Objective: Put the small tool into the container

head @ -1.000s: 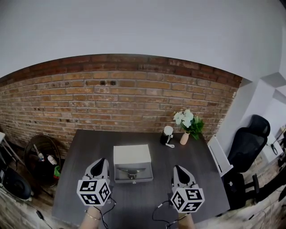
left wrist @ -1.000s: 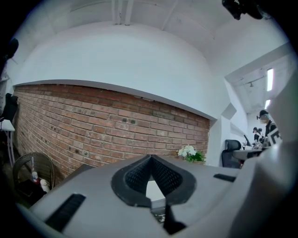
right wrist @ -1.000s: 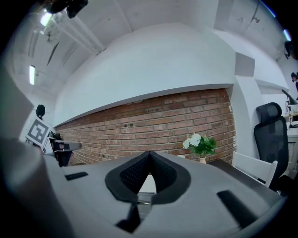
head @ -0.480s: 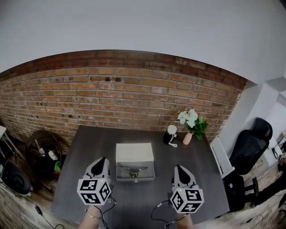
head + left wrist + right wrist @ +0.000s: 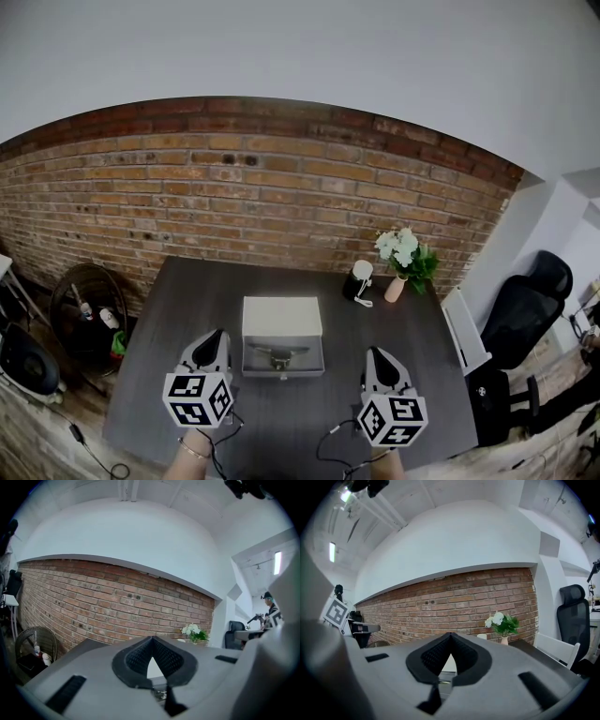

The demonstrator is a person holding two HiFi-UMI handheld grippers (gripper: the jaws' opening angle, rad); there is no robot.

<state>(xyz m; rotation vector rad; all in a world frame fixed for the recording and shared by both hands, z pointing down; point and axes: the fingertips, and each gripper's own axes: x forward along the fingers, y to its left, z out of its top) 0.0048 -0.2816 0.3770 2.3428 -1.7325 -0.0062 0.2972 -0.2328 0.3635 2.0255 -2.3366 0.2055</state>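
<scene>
Both pairs of jaws are clenched shut with nothing between them. Left gripper (image 5: 214,336) and right gripper (image 5: 375,354) hover over the table (image 5: 187,300), either side of the open white container (image 5: 281,317). A small tool (image 5: 280,353) lies inside its tray.

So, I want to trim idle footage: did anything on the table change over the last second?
Nothing in the scene visibly moved; only the head view shifted slightly. The left tool and right tool stay shut and empty, and the box stays open on the table.
</scene>
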